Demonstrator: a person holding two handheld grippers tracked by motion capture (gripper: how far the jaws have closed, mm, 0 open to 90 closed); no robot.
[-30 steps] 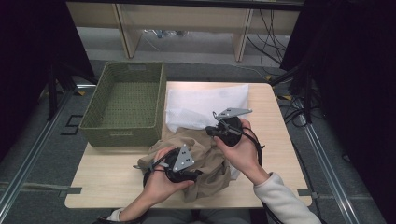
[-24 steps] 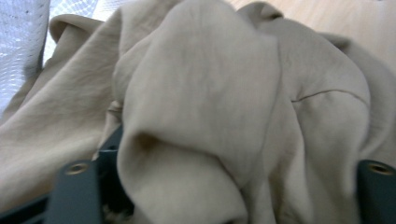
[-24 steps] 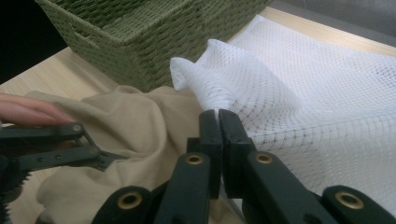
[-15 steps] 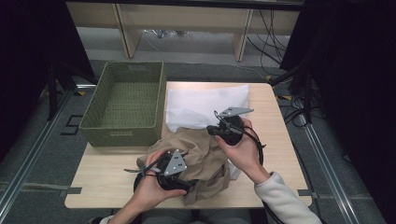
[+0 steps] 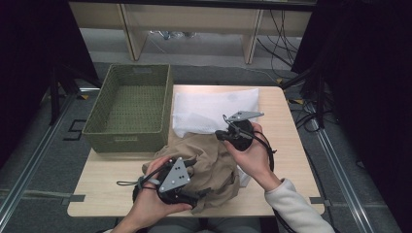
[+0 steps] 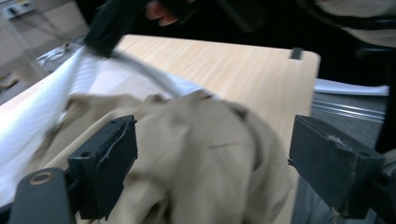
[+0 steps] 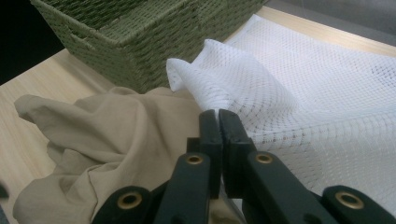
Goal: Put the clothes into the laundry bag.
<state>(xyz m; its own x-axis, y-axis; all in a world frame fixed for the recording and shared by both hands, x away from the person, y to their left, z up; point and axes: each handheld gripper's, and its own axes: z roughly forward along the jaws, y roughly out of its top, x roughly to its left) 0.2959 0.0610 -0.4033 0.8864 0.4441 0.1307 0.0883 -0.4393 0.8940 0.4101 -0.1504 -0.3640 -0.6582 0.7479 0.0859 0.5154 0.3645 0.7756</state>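
Left claw (image 6: 212, 172) jaws apart over tan cloth (image 5: 214, 165), right claw (image 7: 218, 122) pinched together on white mesh bag (image 7: 299, 93) edge, green basket (image 5: 128, 109) beside, on bench (image 5: 286, 131)

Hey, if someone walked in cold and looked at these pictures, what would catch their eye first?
Probably the crumpled tan cloth at the table's near edge, with the left gripper spread wide open over it. Next, the right gripper, its jaws together at the edge of the white mesh bag behind the cloth, and the empty green woven basket at the left.
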